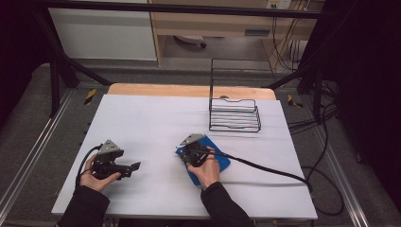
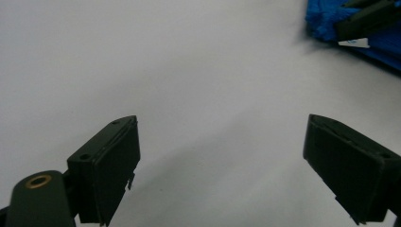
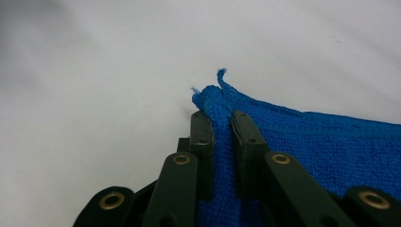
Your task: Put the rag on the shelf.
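My right gripper is clamped on a corner fold of the blue cloth, which lies on the white table cover, nearer me than the wire rack. The terry pile is soft; I judge the thin pinch could slip. My left gripper stands wide open, empty, left of the cloth.
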`<action>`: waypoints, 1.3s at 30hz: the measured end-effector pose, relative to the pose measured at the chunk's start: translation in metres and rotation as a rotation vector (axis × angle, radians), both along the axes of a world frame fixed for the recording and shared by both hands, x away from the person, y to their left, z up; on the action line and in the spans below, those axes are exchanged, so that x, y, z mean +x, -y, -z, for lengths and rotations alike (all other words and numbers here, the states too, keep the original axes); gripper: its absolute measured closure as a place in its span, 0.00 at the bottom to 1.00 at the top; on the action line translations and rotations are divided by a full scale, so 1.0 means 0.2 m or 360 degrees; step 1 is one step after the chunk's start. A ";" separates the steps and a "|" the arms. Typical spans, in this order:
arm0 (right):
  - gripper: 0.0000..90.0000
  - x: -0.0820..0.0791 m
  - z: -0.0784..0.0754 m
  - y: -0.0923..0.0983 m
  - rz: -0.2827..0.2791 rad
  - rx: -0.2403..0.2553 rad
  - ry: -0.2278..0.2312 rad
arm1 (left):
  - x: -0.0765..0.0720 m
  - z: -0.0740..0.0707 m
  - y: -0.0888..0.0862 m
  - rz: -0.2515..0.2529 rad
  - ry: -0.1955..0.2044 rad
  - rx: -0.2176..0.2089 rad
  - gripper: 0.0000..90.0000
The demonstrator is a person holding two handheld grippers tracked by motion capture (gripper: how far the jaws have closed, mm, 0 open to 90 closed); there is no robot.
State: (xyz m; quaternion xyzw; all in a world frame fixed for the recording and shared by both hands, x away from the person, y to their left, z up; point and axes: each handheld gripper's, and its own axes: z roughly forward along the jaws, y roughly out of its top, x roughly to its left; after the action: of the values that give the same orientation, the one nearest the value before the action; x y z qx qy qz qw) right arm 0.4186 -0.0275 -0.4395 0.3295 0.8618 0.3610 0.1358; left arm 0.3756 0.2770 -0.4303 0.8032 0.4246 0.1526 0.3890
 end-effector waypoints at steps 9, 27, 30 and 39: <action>0.90 -0.20 -0.04 -0.02 -0.0535 0.0157 -0.0186 | 0.00 0.00 0.00 -0.0003 -0.0002 0.0000 0.13; 0.38 -0.24 -0.16 0.23 -0.0116 0.0195 -0.0022 | -0.01 0.00 0.01 0.0018 -0.0008 -0.0009 0.13; 0.43 -0.19 -0.14 0.39 0.0152 0.0214 -0.0026 | 0.00 0.00 0.02 0.0025 -0.0010 -0.0008 0.13; 0.65 -0.16 0.02 0.57 0.0372 0.0232 -0.0217 | 0.00 0.01 0.05 0.0053 -0.0026 -0.0014 0.13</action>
State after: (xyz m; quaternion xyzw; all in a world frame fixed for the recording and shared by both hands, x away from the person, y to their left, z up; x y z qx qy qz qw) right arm 0.3871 -0.1416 -0.4443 0.4603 0.7963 0.3810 0.0939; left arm 0.3746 0.2667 -0.4320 0.8096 0.4150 0.1376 0.3917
